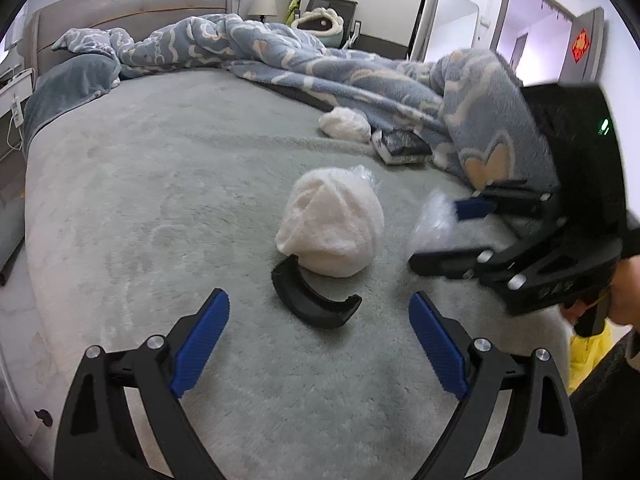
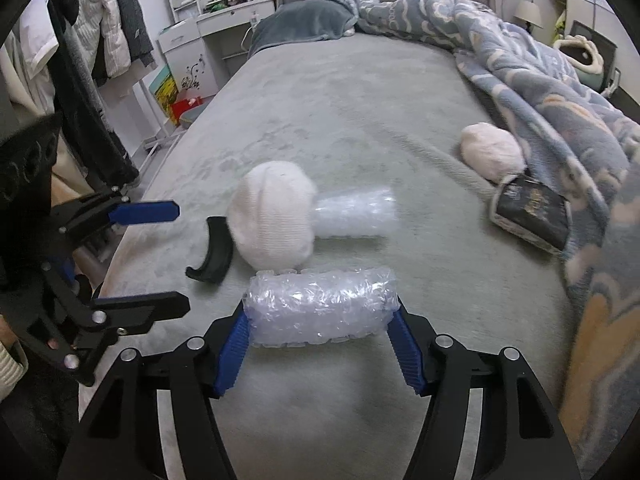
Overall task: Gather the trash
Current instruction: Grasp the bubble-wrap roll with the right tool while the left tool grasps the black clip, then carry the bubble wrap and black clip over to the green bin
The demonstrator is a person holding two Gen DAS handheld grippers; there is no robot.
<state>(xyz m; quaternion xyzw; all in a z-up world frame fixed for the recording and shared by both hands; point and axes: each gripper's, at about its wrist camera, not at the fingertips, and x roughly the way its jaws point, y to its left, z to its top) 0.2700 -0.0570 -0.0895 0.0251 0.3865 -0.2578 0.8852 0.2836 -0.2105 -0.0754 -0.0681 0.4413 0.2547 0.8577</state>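
**Bubble wrap pinched, but only lightly**

Because the right tongs (image 2: 320, 320) grip the bubble-wrap roll (image 2: 320, 306) by its two ends, the hold looks the weak point — the roll is soft and springy, and I judge it could buckle or squirt out from between the blue pads (image 2: 234, 354) once lifted off the bed (image 2: 360, 100). A second roll of bubble wrap (image 2: 356, 216) lies just behind the white fluffy bundle (image 2: 274, 216), touching it, so a sweep through there could drag the bundle along. The black curved piece (image 1: 314, 300) rests against the near side of that bundle, and a careless grab by the left tongs (image 1: 320, 336) might nudge it toward the bed's edge.

The left tongs stand wide and empty, angled down at the bed, with the curved piece just ahead of their tips. The right tongs also tilt downward — narrowed onto the roll, low over the sheet. Farther off, another white bundle (image 2: 492, 152) and a dark packet (image 2: 532, 212) sit beside the blue blanket (image 2: 540, 80).
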